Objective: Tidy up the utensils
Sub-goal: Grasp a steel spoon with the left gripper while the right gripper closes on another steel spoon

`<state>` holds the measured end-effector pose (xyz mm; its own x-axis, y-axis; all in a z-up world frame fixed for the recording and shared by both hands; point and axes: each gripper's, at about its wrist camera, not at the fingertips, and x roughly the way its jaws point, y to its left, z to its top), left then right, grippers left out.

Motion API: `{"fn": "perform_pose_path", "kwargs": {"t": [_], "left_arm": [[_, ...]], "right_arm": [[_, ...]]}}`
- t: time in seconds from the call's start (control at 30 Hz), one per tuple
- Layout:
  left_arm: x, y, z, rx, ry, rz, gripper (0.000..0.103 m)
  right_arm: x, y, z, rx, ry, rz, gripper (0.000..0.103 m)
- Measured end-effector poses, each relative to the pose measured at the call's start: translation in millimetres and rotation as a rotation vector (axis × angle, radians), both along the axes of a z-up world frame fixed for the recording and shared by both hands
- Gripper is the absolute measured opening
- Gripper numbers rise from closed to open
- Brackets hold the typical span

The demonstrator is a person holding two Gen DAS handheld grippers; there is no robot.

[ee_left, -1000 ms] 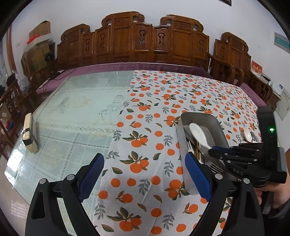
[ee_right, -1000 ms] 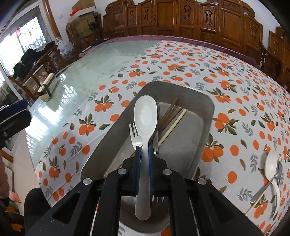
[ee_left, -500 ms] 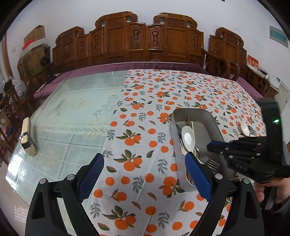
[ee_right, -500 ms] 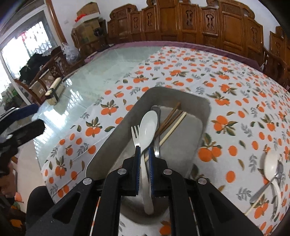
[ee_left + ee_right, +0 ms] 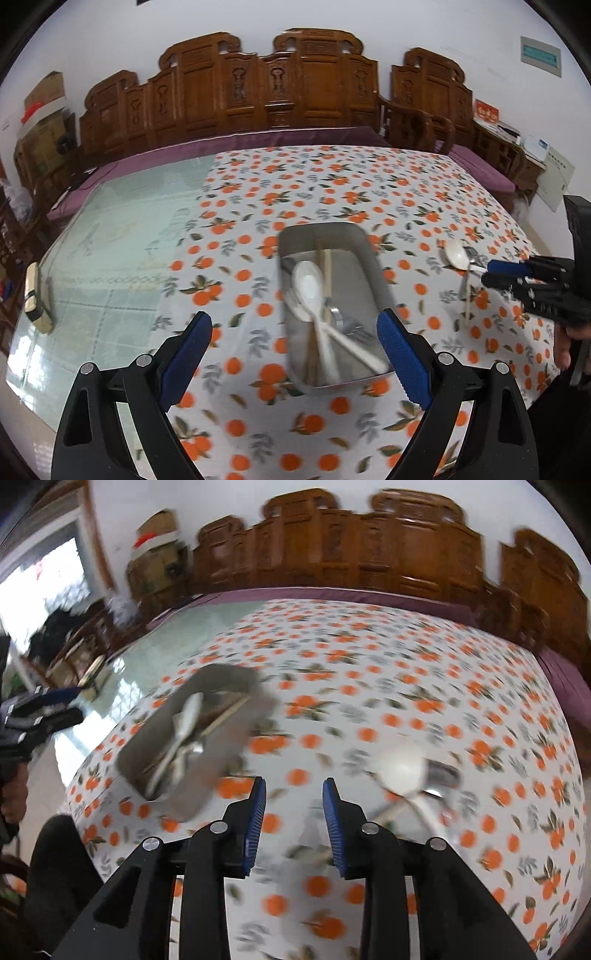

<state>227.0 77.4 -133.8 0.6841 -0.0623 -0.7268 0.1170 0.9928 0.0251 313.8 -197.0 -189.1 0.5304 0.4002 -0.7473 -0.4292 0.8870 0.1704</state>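
A grey metal tray (image 5: 373, 269) sits on the orange-print cloth and holds two white spoons (image 5: 308, 284), wooden chopsticks (image 5: 326, 269) and a metal fork (image 5: 351, 326). My left gripper (image 5: 293, 321) stands open just in front of the tray, with nothing between its fingers. My right gripper (image 5: 294, 786) hovers over bare cloth to the right of the tray (image 5: 218, 775); its jaws are opening and hold nothing. Ahead and to its right lie another white spoon (image 5: 400, 768) and a blurred metal utensil (image 5: 441, 771). That spoon (image 5: 456, 253) lies near the right gripper (image 5: 491, 271), beside a chopstick (image 5: 468, 299).
Carved wooden chairs (image 5: 288, 85) line the table's far side. The left half of the table is bare glass (image 5: 122, 236), with a small tan block (image 5: 37, 295) near its left edge. A hand (image 5: 565, 347) holds the right gripper at the table's right edge.
The right gripper let go of the white spoon, which now lies in the tray, then swung right toward the loose spoon with its jaws parting. The left gripper shifted so the tray sits centred ahead.
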Motion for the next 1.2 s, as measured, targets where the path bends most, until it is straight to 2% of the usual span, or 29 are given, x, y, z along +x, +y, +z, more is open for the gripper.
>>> {"fn": "perform_pose_path", "kwargs": {"t": [0.23,0.47,0.57,0.77,1.03,1.13,1.2], "left_arm": [[10.8,-56.3,-10.6,-0.02,0.02,-0.065,0.087],[27.3,-114.5,-30.1,-0.025,0.049,-0.151,0.086],[37.1,-135.9,-41.9,-0.02,0.077,-0.184,0.077],[63.5,-176.5,-71.7,-0.006,0.137,-0.239,0.067],[95.8,-218.9,-111.4,0.038,0.218,-0.294,0.057],[103.1,-224.4,-117.3,0.055,0.234,-0.299,0.049],[107.2,-225.3,-118.0,0.053,0.241,-0.298,0.047]], "right_arm": [[19.3,-67.4,-22.1,-0.039,-0.002,-0.087,0.034],[23.9,-96.3,-42.4,-0.071,0.0,-0.098,0.034],[25.9,-101.4,-46.3,-0.119,-0.014,-0.098,0.034],[33.4,-116.4,-55.7,-0.133,-0.002,-0.114,0.034],[40.3,-133.0,-57.7,-0.076,0.03,-0.145,0.034],[43.2,-137.0,-57.3,-0.057,0.037,-0.157,0.034],[45.0,-137.9,-57.8,-0.06,0.045,-0.166,0.034]]}}
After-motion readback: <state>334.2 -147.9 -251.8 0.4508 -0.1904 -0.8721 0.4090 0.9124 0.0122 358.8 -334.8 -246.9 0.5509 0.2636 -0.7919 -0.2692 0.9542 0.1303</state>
